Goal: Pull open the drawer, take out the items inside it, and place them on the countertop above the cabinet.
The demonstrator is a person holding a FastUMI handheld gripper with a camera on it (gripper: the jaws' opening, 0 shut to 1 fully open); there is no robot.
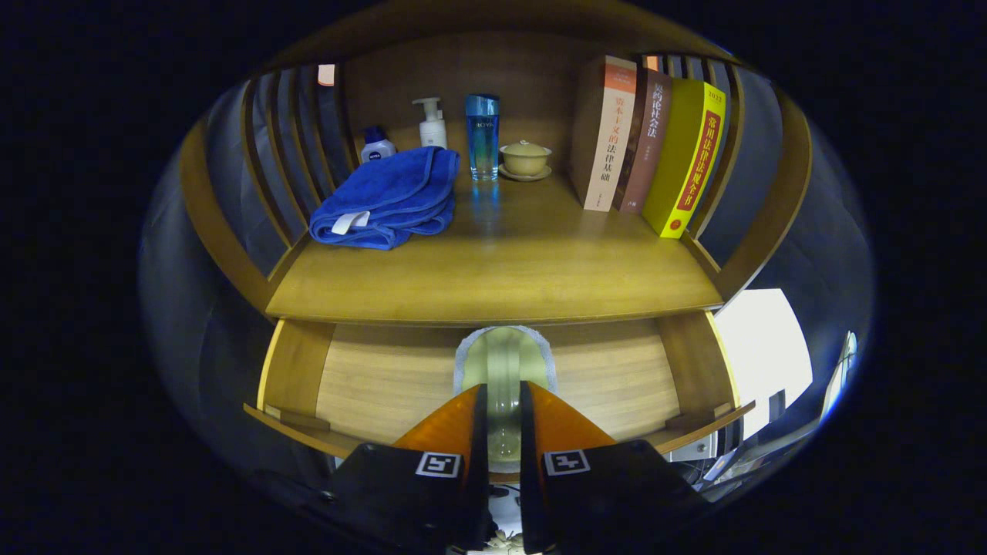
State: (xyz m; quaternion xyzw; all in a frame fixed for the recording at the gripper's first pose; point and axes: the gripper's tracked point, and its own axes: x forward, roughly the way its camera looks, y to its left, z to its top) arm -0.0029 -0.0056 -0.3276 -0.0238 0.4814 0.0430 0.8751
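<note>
- Gripping a pale green item (505, 370) between nearly closed jaws of the gripper (503, 432), above the open drawer (385, 381).
- Item's long axis runs straight ahead along the fingers.
- Bench (501, 270) lies up and beyond; lift forward.

I see the wooden countertop (509, 270) of the cabinet beyond my gripper's fingertips, with the open drawer (385, 378) just below it and nearer to me. Directly on the countertop, beyond and left of the fingers: a folded blue towel (385, 196), with a small blue-capped bottle (376, 145) and a white pump bottle (432, 123) behind it. Straight ahead at the back stand a tall blue bottle (482, 137) and, just right of it, a lidded cup on a saucer (525, 159); further right, three upright books (648, 146) lean together against the slatted side.

The drawer's wooden floor carries a pale green ribbed item (505, 362), on which my gripper (503, 401) has its fingers nearly closed.
</note>
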